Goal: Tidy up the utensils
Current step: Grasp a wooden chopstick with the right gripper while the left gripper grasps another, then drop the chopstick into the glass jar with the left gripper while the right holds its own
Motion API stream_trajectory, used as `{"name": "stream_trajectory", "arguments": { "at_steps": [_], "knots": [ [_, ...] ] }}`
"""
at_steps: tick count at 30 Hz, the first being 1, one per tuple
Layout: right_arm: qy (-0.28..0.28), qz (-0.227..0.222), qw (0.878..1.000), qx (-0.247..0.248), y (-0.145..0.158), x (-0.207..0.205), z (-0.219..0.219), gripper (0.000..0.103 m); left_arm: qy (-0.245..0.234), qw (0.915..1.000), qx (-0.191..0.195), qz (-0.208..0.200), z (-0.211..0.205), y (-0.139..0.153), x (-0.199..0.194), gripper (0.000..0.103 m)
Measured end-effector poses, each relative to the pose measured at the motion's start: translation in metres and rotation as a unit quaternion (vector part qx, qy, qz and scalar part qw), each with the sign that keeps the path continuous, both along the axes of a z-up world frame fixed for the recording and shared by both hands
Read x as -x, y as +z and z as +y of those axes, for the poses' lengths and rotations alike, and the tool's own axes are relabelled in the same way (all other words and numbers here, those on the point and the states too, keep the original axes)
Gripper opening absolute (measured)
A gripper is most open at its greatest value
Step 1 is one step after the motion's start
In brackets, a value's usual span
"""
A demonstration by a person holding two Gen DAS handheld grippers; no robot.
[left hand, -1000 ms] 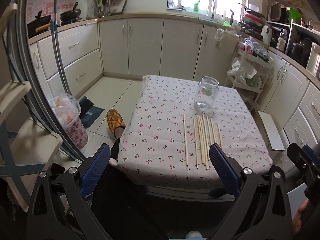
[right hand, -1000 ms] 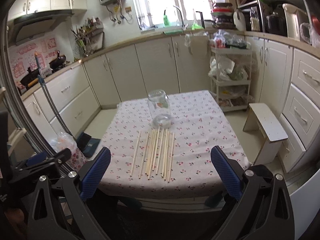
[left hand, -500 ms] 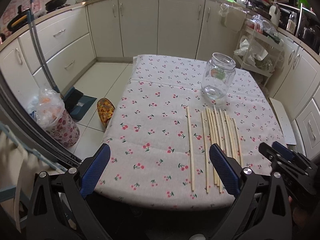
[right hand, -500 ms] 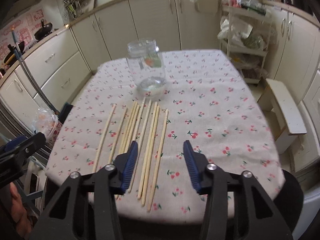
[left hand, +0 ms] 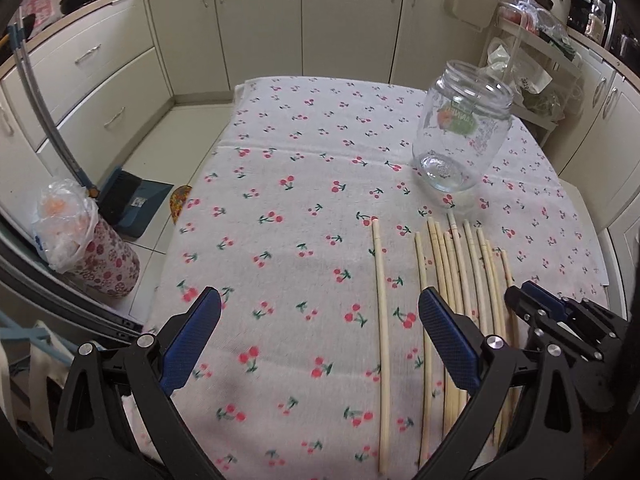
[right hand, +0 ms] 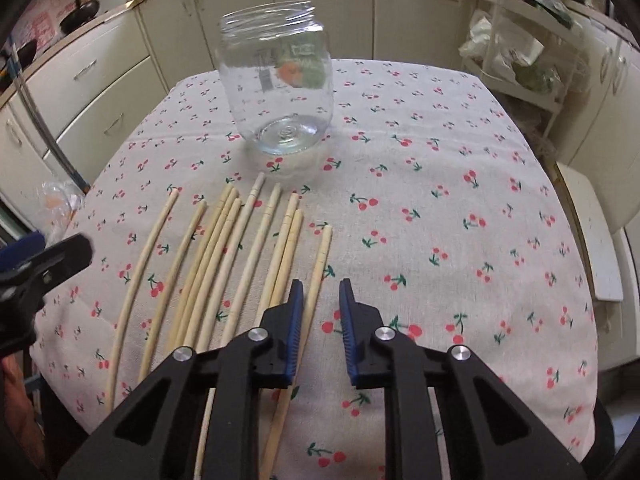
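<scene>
Several pale wooden chopsticks (left hand: pixel 452 280) (right hand: pixel 224 256) lie side by side on the cherry-print tablecloth (left hand: pixel 280 184) (right hand: pixel 440 200), their tips toward a clear, empty glass jar (left hand: pixel 464 136) (right hand: pixel 280 92) standing upright behind them. My left gripper (left hand: pixel 318 300) hangs wide open over the near cloth, its right finger above the left part of the row; one chopstick (left hand: pixel 380 300) lies between its fingers, untouched. My right gripper (right hand: pixel 321 292) is closing, its jaws narrow. The rightmost chopstick (right hand: pixel 322 248) runs into the gap beside the left pad, and the pads do not press it.
Cream kitchen cabinets (left hand: pixel 348 20) ring the table. On the floor to the left are a bag-lined flowered bin (left hand: pixel 88 248) and a blue dustpan (left hand: pixel 128 200). A white stool (right hand: pixel 596 248) and a wire rack of bags (right hand: pixel 520 52) stand to the right.
Both grippers have come down and forward over the table's near edge. The right gripper's jaws have narrowed from wide open to a small gap over the rightmost chopstick. The left stays wide.
</scene>
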State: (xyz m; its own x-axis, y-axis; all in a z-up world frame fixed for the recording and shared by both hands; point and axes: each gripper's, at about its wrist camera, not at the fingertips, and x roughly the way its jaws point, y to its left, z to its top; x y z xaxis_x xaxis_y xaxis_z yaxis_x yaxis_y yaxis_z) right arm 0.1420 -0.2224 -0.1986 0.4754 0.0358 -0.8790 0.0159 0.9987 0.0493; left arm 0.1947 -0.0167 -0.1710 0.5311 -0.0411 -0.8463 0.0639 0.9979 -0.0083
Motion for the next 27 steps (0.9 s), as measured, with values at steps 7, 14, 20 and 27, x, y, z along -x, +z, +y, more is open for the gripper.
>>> {"name": "stream_trajectory", "arguments": {
  "at_steps": [7, 14, 20, 27],
  "knots": [
    [0.021, 0.004, 1.0, -0.016, 0.0, -0.007, -0.019, 0.006, -0.018, 0.9997, -0.008, 0.017, -0.022, -0.025, -0.028, 0.08],
    [0.032, 0.014, 0.999, -0.01, 0.0, -0.013, -0.016, 0.006, -0.03, 0.9987, -0.03, 0.029, -0.036, -0.04, -0.041, 0.068],
    [0.043, 0.001, 0.999, -0.004, -0.001, -0.011, -0.014, 0.006, -0.058, 0.9979, -0.025, 0.017, -0.043, -0.037, -0.04, 0.023],
    [-0.01, -0.003, 0.993, -0.116, -0.001, -0.008, -0.045, 0.006, -0.072, 0.9967, 0.033, 0.019, -0.038, -0.011, -0.045, 0.005]
  ]
}}
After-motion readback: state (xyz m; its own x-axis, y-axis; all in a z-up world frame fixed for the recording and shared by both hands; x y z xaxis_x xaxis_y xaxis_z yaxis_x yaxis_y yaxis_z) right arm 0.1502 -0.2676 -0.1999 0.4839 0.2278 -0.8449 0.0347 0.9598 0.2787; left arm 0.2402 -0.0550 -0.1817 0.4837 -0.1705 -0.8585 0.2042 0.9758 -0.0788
